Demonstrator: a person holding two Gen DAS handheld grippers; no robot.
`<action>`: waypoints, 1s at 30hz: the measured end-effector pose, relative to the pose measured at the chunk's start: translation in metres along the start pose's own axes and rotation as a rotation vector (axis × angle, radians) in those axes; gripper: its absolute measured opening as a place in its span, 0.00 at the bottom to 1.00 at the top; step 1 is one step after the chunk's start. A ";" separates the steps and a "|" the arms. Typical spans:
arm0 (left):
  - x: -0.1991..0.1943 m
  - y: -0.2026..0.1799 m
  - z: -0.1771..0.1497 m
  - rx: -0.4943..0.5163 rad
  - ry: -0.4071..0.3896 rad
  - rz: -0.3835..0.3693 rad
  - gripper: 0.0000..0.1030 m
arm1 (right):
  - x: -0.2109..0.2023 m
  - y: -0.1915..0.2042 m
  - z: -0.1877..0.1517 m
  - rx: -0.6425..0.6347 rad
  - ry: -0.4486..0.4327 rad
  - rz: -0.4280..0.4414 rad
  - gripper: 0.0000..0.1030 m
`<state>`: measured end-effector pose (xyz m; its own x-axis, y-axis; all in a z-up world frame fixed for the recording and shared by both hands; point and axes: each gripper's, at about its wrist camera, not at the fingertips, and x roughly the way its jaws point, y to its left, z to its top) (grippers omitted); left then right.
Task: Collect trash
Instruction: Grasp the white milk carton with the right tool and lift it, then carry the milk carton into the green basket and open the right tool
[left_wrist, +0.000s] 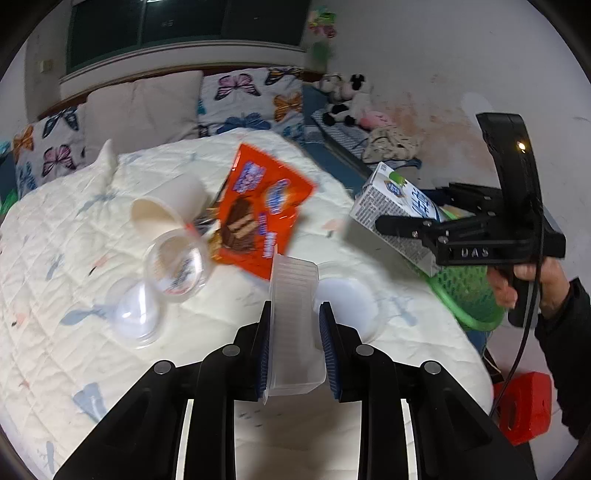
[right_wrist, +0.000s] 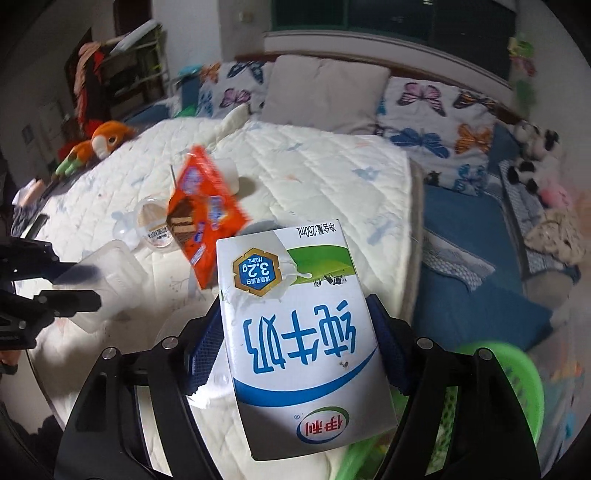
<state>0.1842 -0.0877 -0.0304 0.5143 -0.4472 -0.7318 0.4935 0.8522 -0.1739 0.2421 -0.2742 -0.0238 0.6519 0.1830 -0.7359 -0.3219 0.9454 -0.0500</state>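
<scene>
the milk carton (right_wrist: 299, 332) sits between the blue pads of the right gripper (right_wrist: 299, 343), printed face up and upside down to the lens, above the bed's right edge where the green basket (right_wrist: 517, 373) stands beside the quilt (right_wrist: 332, 166). those jaws stand about half wide, clamped on the carton's sides. the left gripper (left_wrist: 293, 332) is closed as far as it goes on a clear tray (left_wrist: 295, 314), held on edge above the quilt. further out lie an orange wrapper (left_wrist: 255, 210), a paper cup (left_wrist: 166, 206) on its side and clear cups (left_wrist: 173, 266), clustered mid-bed with bare quilt around them. the left view alone shows the hand (left_wrist: 532, 280) on the right gripper's handle and a red box (left_wrist: 524, 410) on the floor; the right view alone shows an orange plush (right_wrist: 107, 138) at the bed's far left.
</scene>
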 end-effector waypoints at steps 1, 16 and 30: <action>0.001 -0.006 0.002 0.009 -0.001 -0.008 0.24 | -0.005 -0.002 -0.004 0.018 -0.006 -0.003 0.71; 0.039 -0.103 0.033 0.144 0.035 -0.152 0.24 | -0.059 -0.071 -0.095 0.292 0.001 -0.141 0.71; 0.079 -0.173 0.054 0.217 0.087 -0.236 0.24 | -0.079 -0.124 -0.149 0.433 0.005 -0.230 0.81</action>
<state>0.1774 -0.2854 -0.0227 0.3104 -0.5928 -0.7431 0.7346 0.6457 -0.2082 0.1284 -0.4463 -0.0602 0.6688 -0.0439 -0.7421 0.1458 0.9866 0.0730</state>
